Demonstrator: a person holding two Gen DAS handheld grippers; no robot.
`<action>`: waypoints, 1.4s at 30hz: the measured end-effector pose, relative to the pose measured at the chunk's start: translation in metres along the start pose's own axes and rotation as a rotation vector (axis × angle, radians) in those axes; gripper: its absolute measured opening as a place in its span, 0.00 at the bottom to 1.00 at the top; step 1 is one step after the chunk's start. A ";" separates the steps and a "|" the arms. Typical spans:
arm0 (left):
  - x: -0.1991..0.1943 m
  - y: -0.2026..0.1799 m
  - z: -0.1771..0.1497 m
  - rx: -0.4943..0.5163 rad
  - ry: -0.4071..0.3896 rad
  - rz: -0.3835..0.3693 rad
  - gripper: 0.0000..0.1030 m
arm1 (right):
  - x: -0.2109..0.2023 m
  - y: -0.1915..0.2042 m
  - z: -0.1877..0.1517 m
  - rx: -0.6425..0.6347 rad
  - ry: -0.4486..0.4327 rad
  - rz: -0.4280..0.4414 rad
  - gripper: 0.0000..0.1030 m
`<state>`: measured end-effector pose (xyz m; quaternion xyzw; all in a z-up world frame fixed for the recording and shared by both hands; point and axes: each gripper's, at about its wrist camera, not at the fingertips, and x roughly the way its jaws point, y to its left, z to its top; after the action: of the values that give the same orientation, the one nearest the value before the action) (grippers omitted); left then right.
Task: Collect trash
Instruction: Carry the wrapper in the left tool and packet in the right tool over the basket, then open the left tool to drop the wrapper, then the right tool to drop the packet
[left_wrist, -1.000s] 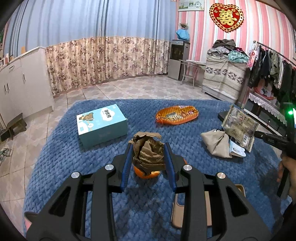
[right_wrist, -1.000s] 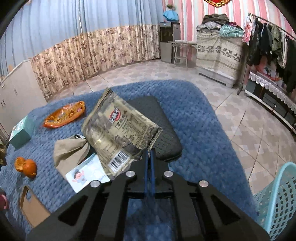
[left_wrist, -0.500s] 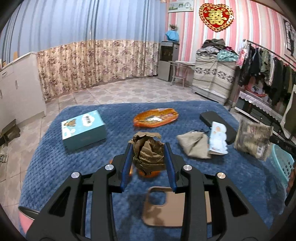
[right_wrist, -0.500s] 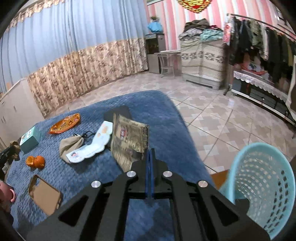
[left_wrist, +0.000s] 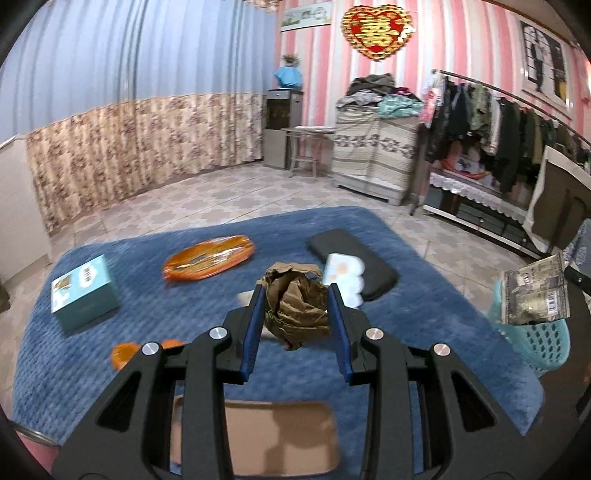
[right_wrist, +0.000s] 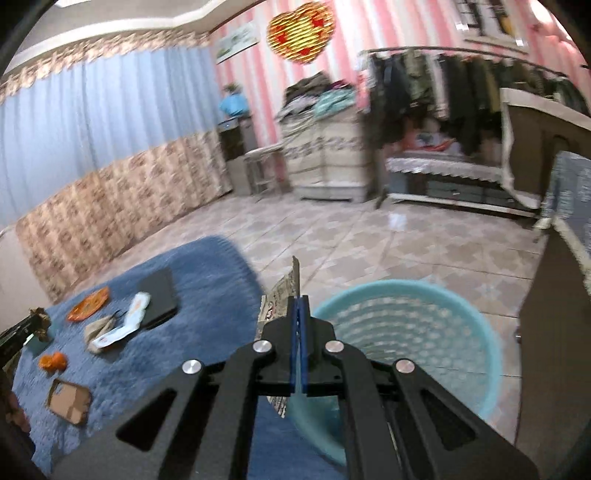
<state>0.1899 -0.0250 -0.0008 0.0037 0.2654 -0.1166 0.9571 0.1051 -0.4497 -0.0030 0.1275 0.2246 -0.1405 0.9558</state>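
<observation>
My left gripper (left_wrist: 295, 310) is shut on a crumpled brown paper wad (left_wrist: 297, 310) and holds it above the blue blanket (left_wrist: 424, 325). My right gripper (right_wrist: 300, 321) is shut on a flat grey snack packet (right_wrist: 284, 299), seen edge-on, at the left rim of the teal trash basket (right_wrist: 480, 332). In the left wrist view the packet (left_wrist: 535, 295) hangs over the basket (left_wrist: 543, 343) at the blanket's right edge. An orange snack bag (left_wrist: 208, 256) and a beige crumpled wad (right_wrist: 96, 326) lie on the blanket.
On the blanket are a teal box (left_wrist: 83, 293), tangerines (left_wrist: 127, 352), a tan phone case (left_wrist: 258, 435), a black pad (left_wrist: 354, 264) and a white card (left_wrist: 343, 275). A dark cabinet (right_wrist: 554, 332) stands right of the basket. A clothes rack (left_wrist: 498, 129) stands behind.
My right gripper carried the grey packet off the blanket to the right, over to the basket. My left gripper lifted the brown paper wad up and to the right, away from the tangerines.
</observation>
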 end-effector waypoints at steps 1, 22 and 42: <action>0.000 -0.007 0.001 0.007 -0.001 -0.010 0.32 | -0.004 -0.011 0.000 0.017 -0.009 -0.017 0.01; 0.041 -0.185 0.004 0.166 -0.006 -0.297 0.32 | 0.002 -0.126 -0.011 0.137 0.021 -0.237 0.01; 0.079 -0.328 -0.020 0.304 0.056 -0.519 0.32 | 0.015 -0.139 -0.009 0.171 0.056 -0.236 0.01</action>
<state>0.1716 -0.3599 -0.0396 0.0824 0.2631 -0.3958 0.8760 0.0692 -0.5793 -0.0434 0.1850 0.2517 -0.2669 0.9117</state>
